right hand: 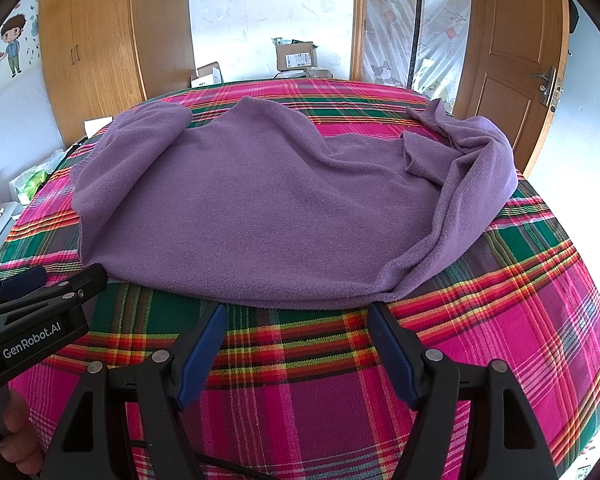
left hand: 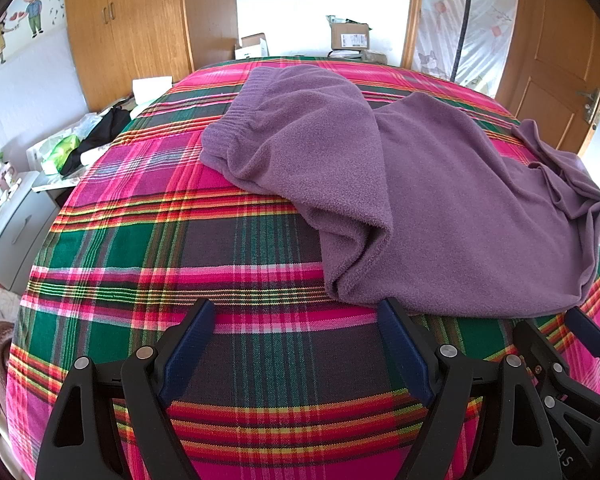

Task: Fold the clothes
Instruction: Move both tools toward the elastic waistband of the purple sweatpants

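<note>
Purple fleece garment point(left hand: 400, 184) lies rumpled on the plaid bed cover point(left hand: 204, 248), spread across the far and right part of the bed, near hem facing the grippers.

Left gripper point(left hand: 296, 316): jaws spread wide, nothing between them, over bare plaid. Its right fingertip point(left hand: 386, 306) sits at the garment's near hem; contact can't be confirmed. Left wrist view alone shows the ribbed waistband point(left hand: 236, 116) at the garment's far left end, plus a cluttered nightstand point(left hand: 16, 236) beside the bed on the left.

Right gripper point(right hand: 296, 310): also spread, empty, both fingertips point(right hand: 220, 312) right at the near hem of the fleece point(right hand: 260, 200); touching or just short, can't tell. This view puts the garment dead centre and shows the bunched folds point(right hand: 472, 152) at its right end more clearly.

Cross-views: the left gripper's body point(right hand: 36, 312) shows at the left edge of the right view, with part of a hand point(right hand: 18, 436) on its grip. The right gripper point(left hand: 580, 344) shows at the lower right edge of the left view, close beside the left one.

Background in both: wooden wardrobe point(right hand: 96, 52), door point(right hand: 512, 60), cardboard box point(right hand: 294, 58) past the bed.
</note>
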### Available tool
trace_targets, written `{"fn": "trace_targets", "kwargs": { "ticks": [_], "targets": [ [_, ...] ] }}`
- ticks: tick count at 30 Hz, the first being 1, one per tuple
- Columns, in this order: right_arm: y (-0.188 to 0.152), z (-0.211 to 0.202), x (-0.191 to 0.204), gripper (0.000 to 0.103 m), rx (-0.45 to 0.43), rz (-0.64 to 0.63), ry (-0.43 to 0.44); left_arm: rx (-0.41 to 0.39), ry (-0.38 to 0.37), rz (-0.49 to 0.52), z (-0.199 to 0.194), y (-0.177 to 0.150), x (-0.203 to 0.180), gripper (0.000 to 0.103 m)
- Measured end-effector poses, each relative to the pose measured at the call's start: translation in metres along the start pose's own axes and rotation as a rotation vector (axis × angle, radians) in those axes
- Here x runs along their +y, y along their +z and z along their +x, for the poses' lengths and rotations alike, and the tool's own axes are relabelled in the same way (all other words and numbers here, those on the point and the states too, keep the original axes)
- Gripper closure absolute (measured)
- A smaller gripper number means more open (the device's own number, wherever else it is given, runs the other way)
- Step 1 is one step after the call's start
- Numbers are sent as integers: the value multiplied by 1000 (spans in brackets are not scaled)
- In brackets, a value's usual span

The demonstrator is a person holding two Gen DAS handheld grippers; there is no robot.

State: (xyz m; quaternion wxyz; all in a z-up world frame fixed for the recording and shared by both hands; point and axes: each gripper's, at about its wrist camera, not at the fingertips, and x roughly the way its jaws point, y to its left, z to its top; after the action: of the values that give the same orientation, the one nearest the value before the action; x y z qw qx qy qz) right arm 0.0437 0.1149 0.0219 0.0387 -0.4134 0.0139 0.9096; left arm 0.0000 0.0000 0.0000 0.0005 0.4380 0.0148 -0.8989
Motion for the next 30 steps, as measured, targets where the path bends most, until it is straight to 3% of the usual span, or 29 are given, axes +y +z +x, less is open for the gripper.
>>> {"fn": "trace_targets", "kwargs": {
  "ticks": [11, 16, 21, 25, 27, 30],
  "targets": [
    [-2, -3, 0, 30, 0, -1, -1, 0, 2, 0, -1, 0, 0, 18],
    [1, -3, -1, 29, 14, -39, 39, -4, 0, 0, -3, -2, -1, 18],
    [3, -3, -2, 29, 30, -81, 83, 1, -68, -22, -4, 1, 11, 18],
    [8, -4, -5, 63, 48, -112, 169, 40, -188, -73, -5, 11, 31, 19],
    [13, -6, -7, 66, 55, -123, 245, 40, -200, -93, -7, 21, 44, 19],
    [23, -12, -1, 71, 21, -175, 293, 28, -176, -112, -10, 39, 65, 19]
  ]
}}
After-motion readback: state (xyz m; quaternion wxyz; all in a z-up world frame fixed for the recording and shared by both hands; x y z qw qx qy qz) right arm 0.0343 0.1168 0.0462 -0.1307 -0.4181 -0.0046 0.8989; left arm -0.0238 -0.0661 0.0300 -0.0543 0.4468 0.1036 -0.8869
